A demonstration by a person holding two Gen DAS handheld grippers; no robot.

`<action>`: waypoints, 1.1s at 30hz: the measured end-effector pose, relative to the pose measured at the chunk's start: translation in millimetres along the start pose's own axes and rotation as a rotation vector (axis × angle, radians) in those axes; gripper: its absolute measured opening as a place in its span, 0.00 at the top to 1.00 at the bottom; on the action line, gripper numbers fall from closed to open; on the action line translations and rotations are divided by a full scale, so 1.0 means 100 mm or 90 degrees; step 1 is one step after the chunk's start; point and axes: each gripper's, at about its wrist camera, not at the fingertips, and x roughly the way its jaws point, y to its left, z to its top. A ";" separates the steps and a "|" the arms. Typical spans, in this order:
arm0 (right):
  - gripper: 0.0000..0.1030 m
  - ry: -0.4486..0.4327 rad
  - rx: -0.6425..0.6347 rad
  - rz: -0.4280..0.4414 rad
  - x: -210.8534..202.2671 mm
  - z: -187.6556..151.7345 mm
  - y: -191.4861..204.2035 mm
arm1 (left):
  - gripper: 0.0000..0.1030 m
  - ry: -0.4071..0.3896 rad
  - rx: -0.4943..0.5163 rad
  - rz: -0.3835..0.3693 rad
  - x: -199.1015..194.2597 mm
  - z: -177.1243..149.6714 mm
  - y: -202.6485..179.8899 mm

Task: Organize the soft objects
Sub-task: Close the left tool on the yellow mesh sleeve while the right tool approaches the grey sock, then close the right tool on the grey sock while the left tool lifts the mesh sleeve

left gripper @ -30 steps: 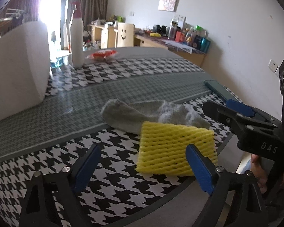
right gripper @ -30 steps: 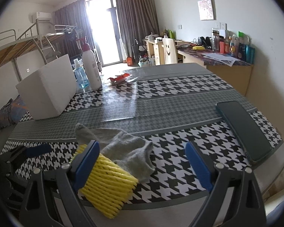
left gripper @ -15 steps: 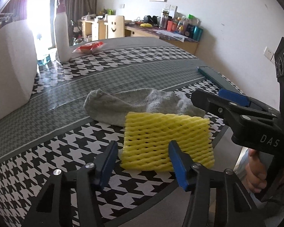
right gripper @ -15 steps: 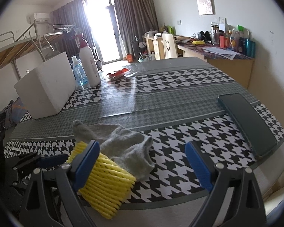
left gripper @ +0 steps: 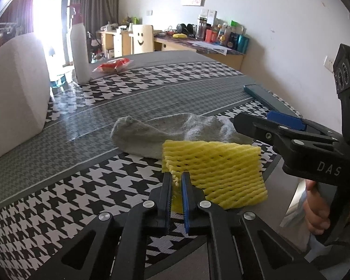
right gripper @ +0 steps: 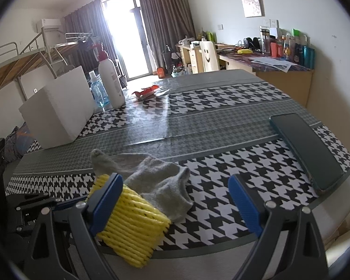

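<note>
A yellow foam net sleeve (left gripper: 217,170) lies near the front edge of the houndstooth table, with a grey sock (left gripper: 165,133) just behind it. My left gripper (left gripper: 176,182) is shut on the near left corner of the yellow sleeve. In the right wrist view the sleeve (right gripper: 133,224) sits at lower left, partly under the sock (right gripper: 156,182). My right gripper (right gripper: 175,200) stands open above the table edge, its left finger in front of the sleeve, nothing between its pads. It also shows at right in the left wrist view, held by a hand (left gripper: 317,212).
A white foam block (right gripper: 58,109) stands at the far left, with a white bottle (right gripper: 110,81) and a blue bottle (right gripper: 98,91) beside it. A red packet (right gripper: 147,92) lies farther back. A dark phone (right gripper: 308,149) rests near the right edge.
My left gripper went from wide open to shut, pinching the corner of the yellow sleeve. The right gripper has stayed open and still.
</note>
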 end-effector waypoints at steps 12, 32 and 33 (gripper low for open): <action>0.09 0.008 -0.017 0.012 0.07 0.03 0.17 | 0.92 -0.048 -0.022 0.030 -0.33 -0.01 0.21; 0.39 0.104 -0.047 -0.014 0.43 -0.04 0.32 | 0.92 -0.031 -0.047 0.068 -0.38 -0.11 0.40; 0.43 0.104 -0.056 -0.024 0.44 -0.04 0.34 | 0.92 -0.031 -0.047 0.067 -0.38 -0.12 0.41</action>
